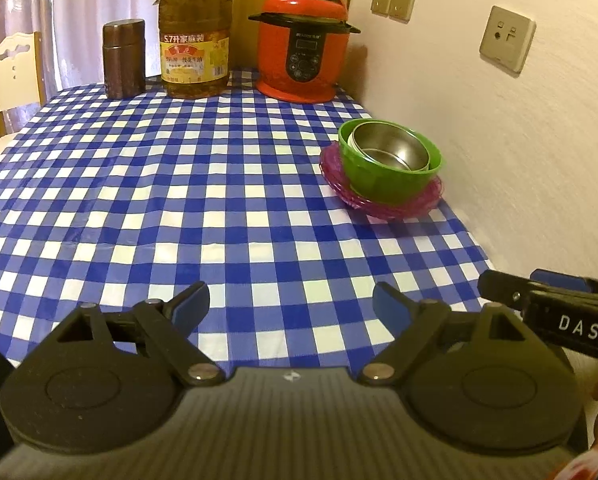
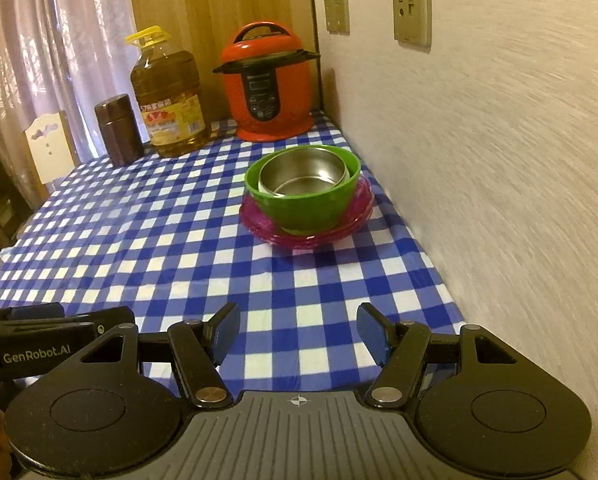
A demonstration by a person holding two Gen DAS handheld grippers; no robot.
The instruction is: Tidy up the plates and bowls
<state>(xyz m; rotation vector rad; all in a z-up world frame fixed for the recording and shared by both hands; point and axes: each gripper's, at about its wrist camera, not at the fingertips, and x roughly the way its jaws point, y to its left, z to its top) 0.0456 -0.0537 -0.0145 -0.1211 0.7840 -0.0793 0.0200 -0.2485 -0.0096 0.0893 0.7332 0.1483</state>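
A steel bowl (image 1: 391, 146) (image 2: 305, 174) sits nested inside a green bowl (image 1: 387, 182) (image 2: 303, 208), which rests on stacked pink plates (image 1: 335, 178) (image 2: 255, 222) by the wall. My left gripper (image 1: 291, 300) hangs open over the checked cloth, well short of the stack, with nothing between its blue pads. My right gripper (image 2: 299, 330) is also open and holds nothing, with the stack straight ahead of it. Each gripper shows at the edge of the other's view: the right gripper's body (image 1: 555, 308) and the left gripper's body (image 2: 51, 332).
At the table's far end stand a red pressure cooker (image 1: 303, 44) (image 2: 269, 84), a large oil bottle (image 1: 195, 40) (image 2: 167, 96) and a brown canister (image 1: 123, 58) (image 2: 117, 136). A white wall (image 2: 499, 160) runs along the right edge. A chair (image 1: 15, 72) stands at the left.
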